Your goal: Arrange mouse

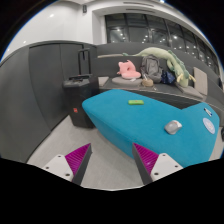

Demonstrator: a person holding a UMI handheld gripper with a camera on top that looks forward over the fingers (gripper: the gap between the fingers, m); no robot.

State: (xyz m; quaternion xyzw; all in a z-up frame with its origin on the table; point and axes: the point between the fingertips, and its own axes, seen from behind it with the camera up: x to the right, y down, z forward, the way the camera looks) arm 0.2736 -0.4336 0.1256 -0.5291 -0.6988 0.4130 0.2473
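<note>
A small grey mouse [174, 126] lies on a teal oval table [135, 115], toward its right side and well beyond my fingers. My gripper [112, 160] hovers over the floor in front of the table's near edge. It is open, its magenta pads [78, 157] wide apart, with nothing between them. A small green block [135, 101] rests on the table farther back.
A round white and blue object [209, 125] sits at the table's right end. A black suitcase [80, 100] stands on the floor to the left. Behind the table is a sofa [150, 92] with a pink plush toy [129, 70] and a green plush [165, 62].
</note>
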